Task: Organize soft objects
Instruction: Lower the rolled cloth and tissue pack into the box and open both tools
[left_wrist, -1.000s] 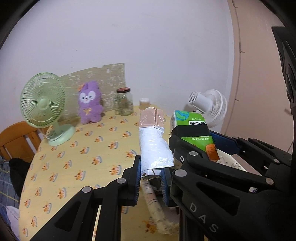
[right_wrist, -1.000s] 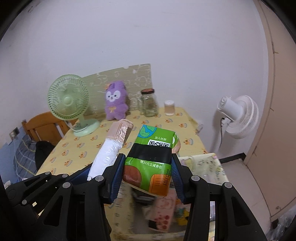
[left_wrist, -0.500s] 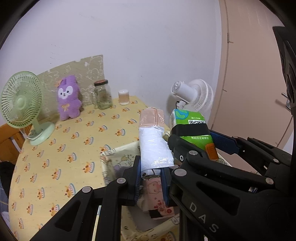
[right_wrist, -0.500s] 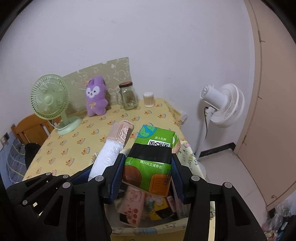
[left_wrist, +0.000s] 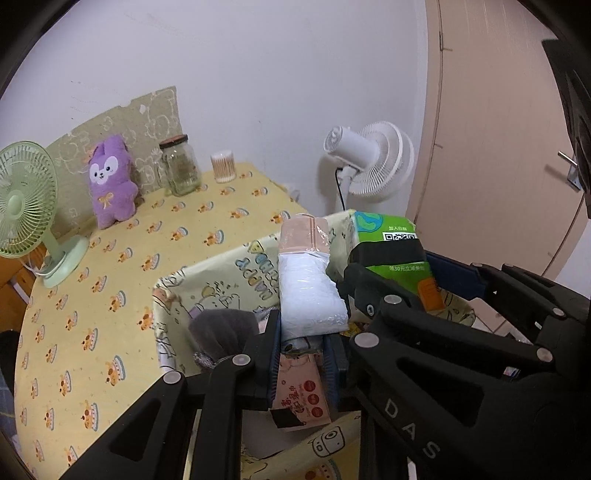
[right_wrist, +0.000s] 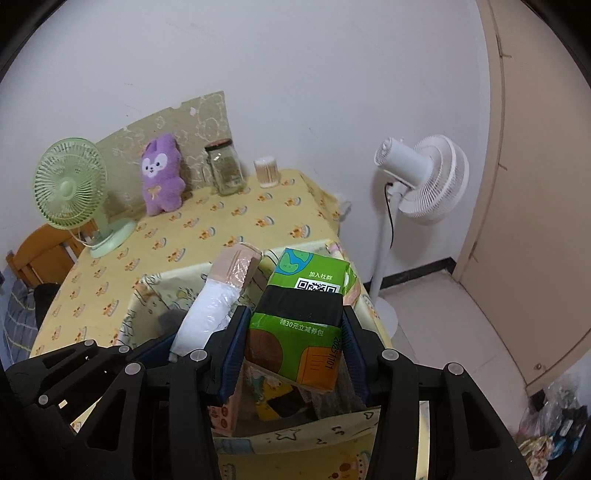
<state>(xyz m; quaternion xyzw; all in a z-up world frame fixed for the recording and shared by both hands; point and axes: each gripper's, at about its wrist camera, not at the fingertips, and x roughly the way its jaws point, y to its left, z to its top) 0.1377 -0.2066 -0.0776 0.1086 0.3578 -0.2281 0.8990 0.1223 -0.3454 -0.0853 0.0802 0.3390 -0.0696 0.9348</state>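
My left gripper (left_wrist: 301, 347) is shut on a white and pink tissue pack (left_wrist: 308, 284), held above a yellow cartoon-print fabric bin (left_wrist: 207, 269). My right gripper (right_wrist: 291, 354) is shut on a green tissue pack (right_wrist: 299, 325), held over the same bin (right_wrist: 155, 291). The green pack also shows in the left wrist view (left_wrist: 391, 251), the white pack in the right wrist view (right_wrist: 210, 314). Inside the bin lie a grey soft item (left_wrist: 221, 332) and a pink tissue pack (left_wrist: 301, 395). A purple plush bunny (left_wrist: 110, 181) sits at the table's back.
On the yellow tablecloth stand a green desk fan (left_wrist: 26, 206), a glass jar (left_wrist: 181, 166) and a cotton-swab tub (left_wrist: 223, 166). A white floor fan (right_wrist: 417, 181) stands right of the table, beside a beige door (right_wrist: 535, 184). A wooden chair (right_wrist: 40, 254) is at the left.
Both grippers moved right and tilted down with their packs, from over the tabletop to over the fabric bin. The bin's inside has come into view.
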